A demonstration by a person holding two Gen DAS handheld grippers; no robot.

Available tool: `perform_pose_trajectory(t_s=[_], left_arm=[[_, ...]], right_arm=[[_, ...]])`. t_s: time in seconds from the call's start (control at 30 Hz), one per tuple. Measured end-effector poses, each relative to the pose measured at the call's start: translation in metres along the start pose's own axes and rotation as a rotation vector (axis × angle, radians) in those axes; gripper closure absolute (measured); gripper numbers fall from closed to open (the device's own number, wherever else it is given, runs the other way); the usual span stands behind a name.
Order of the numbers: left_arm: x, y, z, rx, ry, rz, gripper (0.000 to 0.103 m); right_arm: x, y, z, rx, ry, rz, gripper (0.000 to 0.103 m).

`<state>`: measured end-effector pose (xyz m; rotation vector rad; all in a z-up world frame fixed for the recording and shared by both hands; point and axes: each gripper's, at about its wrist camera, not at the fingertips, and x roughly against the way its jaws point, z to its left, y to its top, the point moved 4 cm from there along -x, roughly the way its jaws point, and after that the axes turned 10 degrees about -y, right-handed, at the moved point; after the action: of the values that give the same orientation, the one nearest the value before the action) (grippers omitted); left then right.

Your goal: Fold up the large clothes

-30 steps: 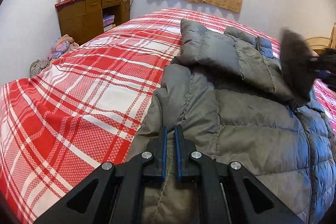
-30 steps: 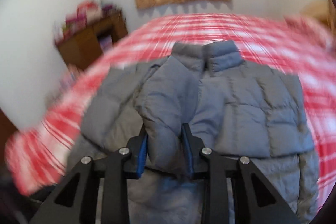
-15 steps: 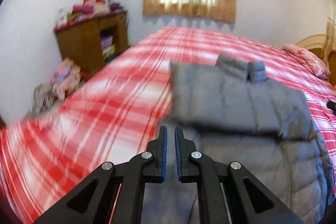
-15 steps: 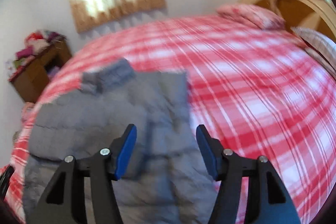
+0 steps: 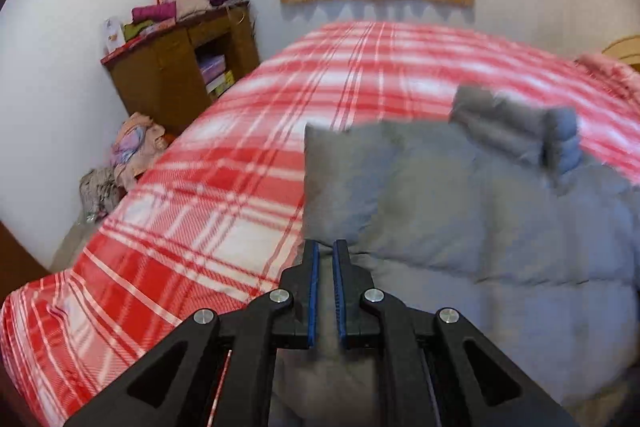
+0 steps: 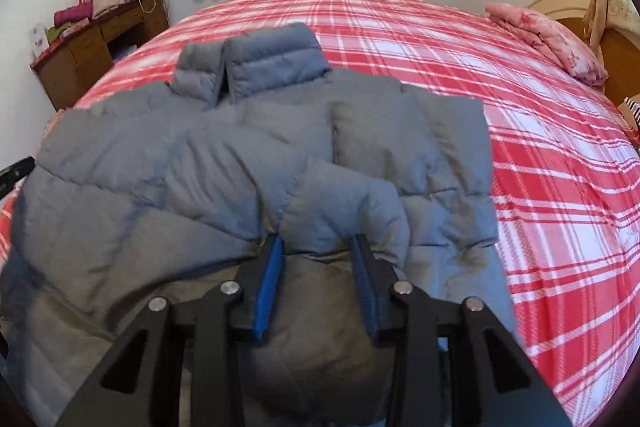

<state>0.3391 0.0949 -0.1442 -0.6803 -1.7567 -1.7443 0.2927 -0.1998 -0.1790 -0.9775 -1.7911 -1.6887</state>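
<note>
Both wrist cams look down, close, sharing jacket point(image 5: 460, 211), bed point(image 6: 540, 131), window.

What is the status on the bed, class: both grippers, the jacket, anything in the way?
Left gripper shut, nothing visibly held. Right gripper closing, jacket cuff between its fingers. Grey puffer jacket on bed, sleeves folded in. Nothing blocking.
</note>
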Motion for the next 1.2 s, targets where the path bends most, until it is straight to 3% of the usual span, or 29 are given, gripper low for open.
perform_pose_trajectory(t_s=[0.07,0.13,0.27,0.43,0.5,0.57,0.63,0.7,0.93,1.07,1.2], left_arm=[[-0.014,-0.014,0.008,0.005,0.032,0.009,0.096],[-0.026,-0.02,0.02,0.071,-0.002,0.054,0.096],[-0.029,-0.024,0.028,0.113,-0.015,0.041,0.095],[-0.034,-0.025,0.003,-0.047,0.17,0.061,0.095],[-0.033,-0.025,0.003,-0.064,0.193,0.06,0.095],[-0.03,-0.025,0.008,-0.038,0.163,0.054,0.095],[-0.029,-0.024,0.014,-0.003,0.125,0.051,0.095],[-0.028,-0.023,0.016,0.012,0.111,0.049,0.093],[-0.03,-0.022,0.008,-0.026,0.161,0.05,0.092],[-0.029,-0.022,0.013,0.008,0.132,0.04,0.091],[-0.028,-0.022,0.017,0.035,0.135,0.033,0.083]], right_arm=[[-0.001,-0.004,0.0,0.019,0.001,-0.015,0.063],[0.001,-0.004,0.003,0.01,0.008,-0.021,0.063],[-0.002,-0.003,0.001,-0.019,0.045,-0.021,0.063],[-0.002,-0.002,-0.003,-0.039,0.073,0.003,0.062],[0.003,0.005,-0.001,-0.023,0.071,0.031,0.058],[0.013,0.024,-0.006,-0.08,0.111,0.028,0.051],[0.018,0.049,-0.01,-0.126,0.112,0.008,0.032],[0.013,0.083,-0.012,-0.186,0.115,0.008,0.025],[-0.06,0.159,0.012,-0.426,0.195,0.167,0.025],[-0.092,0.187,0.027,-0.473,0.219,0.22,0.025],[-0.123,0.199,0.039,-0.482,0.206,0.305,0.025]])
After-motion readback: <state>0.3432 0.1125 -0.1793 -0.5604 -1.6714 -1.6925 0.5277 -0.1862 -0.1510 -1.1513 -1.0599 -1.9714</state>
